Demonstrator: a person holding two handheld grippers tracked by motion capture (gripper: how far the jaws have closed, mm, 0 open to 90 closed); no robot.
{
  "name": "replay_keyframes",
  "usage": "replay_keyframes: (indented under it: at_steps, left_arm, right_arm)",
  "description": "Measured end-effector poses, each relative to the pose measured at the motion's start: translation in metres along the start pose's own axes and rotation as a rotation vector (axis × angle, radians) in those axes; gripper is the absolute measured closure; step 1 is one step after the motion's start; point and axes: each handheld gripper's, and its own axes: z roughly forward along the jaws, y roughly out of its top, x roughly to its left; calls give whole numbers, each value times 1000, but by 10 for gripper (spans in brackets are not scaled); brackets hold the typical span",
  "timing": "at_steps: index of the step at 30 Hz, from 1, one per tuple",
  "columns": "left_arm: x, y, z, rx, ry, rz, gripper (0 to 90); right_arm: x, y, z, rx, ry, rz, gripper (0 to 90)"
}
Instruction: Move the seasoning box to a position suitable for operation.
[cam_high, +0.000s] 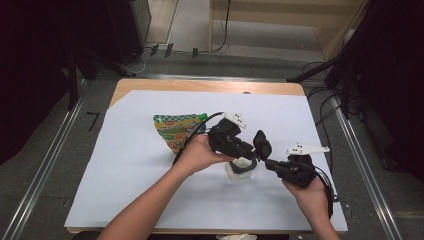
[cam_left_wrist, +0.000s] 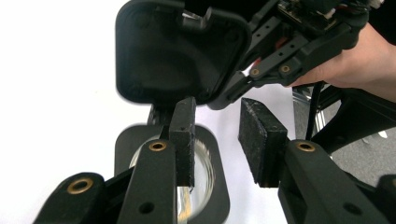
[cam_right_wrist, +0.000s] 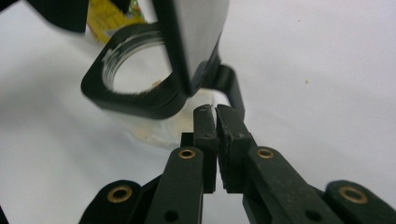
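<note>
The right gripper (cam_right_wrist: 216, 112) rises from the bottom edge, its 2 black jaws pressed together with nothing visible between the pads. Just beyond the tips stands a clear jar (cam_right_wrist: 154, 126) with a black square collar (cam_right_wrist: 135, 100) around its threaded mouth. The black hinged lid (cam_right_wrist: 196, 32) stands raised, tilted over the mouth. A yellow bag (cam_right_wrist: 109, 18) lies behind, upper left, on the white sheet (cam_right_wrist: 317, 70).

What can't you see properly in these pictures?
- What the jar holds: in the high view the left gripper covers it; in the right gripper view the flipped-up lid blocks part of its mouth.
- The print on the green and yellow pouch: too small in the high view.
- The lid's top: cut off by the left gripper view's edge.
</note>
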Motion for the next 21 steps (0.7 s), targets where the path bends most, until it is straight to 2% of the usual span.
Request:
replay_keyframes:
  at_steps: [7, 9, 11, 14, 15, 16, 18, 20, 21]
  left_arm:
    - [2, -13, -13, -26, 7, -10, 691]
    - [2, -17, -17, -23, 22, -8, 689]
    - [4, -24, -24, -16, 15, -42, 661]
    - [5, -30, -29, -22, 15, -41, 650]
    - [5, -35, -34, -19, 16, -59, 619]
    - [5, -35, -34, -19, 16, -59, 601]
    - [6, -43, -41, -40, 5, -79, 569]
    - [5, -45, -43, -46, 8, -87, 532]
    - [3, -48, -47, -33, 33, -76, 519]
  right_arm:
    - [13, -7, -5, 11, 32, 1, 876]
    - [18, -9, -6, 13, 46, -6, 867]
    - [28, -10, -7, 12, 82, -25, 851]
    - [36, -10, -6, 13, 98, -46, 845]
    - [43, -10, -4, 18, 115, -66, 829]
    - [43, -10, -4, 18, 115, -66, 829]
    - [52, -8, 0, 17, 147, -86, 807]
    - [54, -7, 1, 14, 157, -93, 796]
    - [58, -5, 3, 9, 176, -100, 780]
